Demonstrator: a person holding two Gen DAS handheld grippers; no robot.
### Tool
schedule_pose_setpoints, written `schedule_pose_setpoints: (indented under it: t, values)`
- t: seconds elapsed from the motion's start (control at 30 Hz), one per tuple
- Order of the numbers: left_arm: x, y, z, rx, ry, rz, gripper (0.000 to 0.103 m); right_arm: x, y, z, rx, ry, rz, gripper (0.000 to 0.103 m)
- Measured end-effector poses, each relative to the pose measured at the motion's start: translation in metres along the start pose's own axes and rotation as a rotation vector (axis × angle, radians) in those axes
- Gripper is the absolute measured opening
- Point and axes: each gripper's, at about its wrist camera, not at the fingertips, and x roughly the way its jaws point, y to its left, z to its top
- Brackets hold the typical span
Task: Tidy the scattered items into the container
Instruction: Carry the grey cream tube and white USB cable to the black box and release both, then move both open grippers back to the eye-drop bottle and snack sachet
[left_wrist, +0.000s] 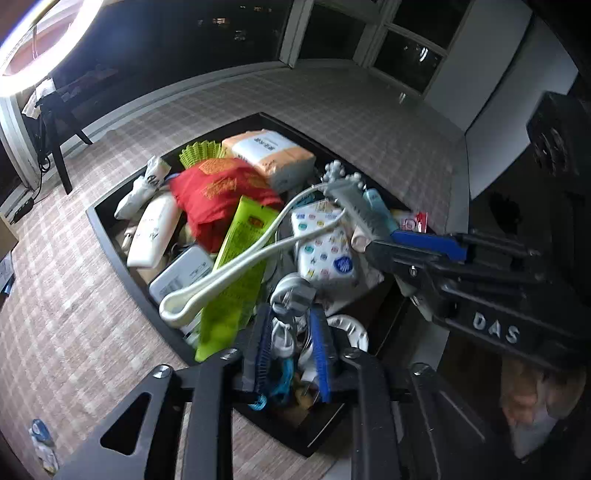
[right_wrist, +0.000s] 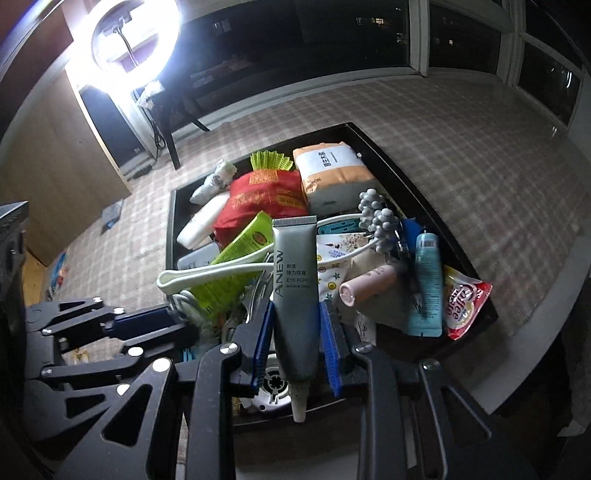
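A black tray (left_wrist: 129, 280) (right_wrist: 391, 177) on the checked surface is heaped with items: a red pouch (left_wrist: 221, 192), a green packet (left_wrist: 240, 258), a tissue pack (left_wrist: 273, 155), a white massager with grey balls (left_wrist: 343, 177) and a teal tube (right_wrist: 428, 280). My right gripper (right_wrist: 295, 310) (left_wrist: 382, 242) hangs over the tray's near side, shut on a grey tube (right_wrist: 295, 280), cap end toward the camera, with the blue pads against its edges. My left gripper (left_wrist: 291, 317) (right_wrist: 188, 328) stands open over the near corner. Only a white cable (left_wrist: 284, 332) lying in the tray shows between its pads.
A bright ring light (right_wrist: 133, 37) stands at the back left beside dark furniture legs (left_wrist: 59, 147). Dark windows run along the far wall. Small packets (left_wrist: 40, 443) lie on the checked surface (left_wrist: 74, 295) left of the tray. A hand (left_wrist: 532, 406) holds the right gripper.
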Motion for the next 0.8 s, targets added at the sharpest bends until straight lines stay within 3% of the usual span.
schedule_pose_setpoints:
  t: [0.03,0.1,0.47,0.8]
  values:
    - [0.000,0.001,0.002,-0.012,-0.010,0.000,0.061,-0.001,-0.001,0.001,0.004,-0.003,-0.002,0.044]
    - [-0.004,0.002,0.002,-0.015,-0.033,0.011,0.056,-0.006,-0.004,0.003,0.015,-0.025,-0.015,0.053]
    - [-0.017,0.026,-0.015,-0.084,-0.040,0.061,0.055,-0.013,-0.001,0.012,0.004,-0.052,0.004,0.053]
    - [-0.044,0.083,-0.051,-0.204,-0.059,0.165,0.055,0.006,0.052,0.017,-0.111,-0.036,0.068,0.053]
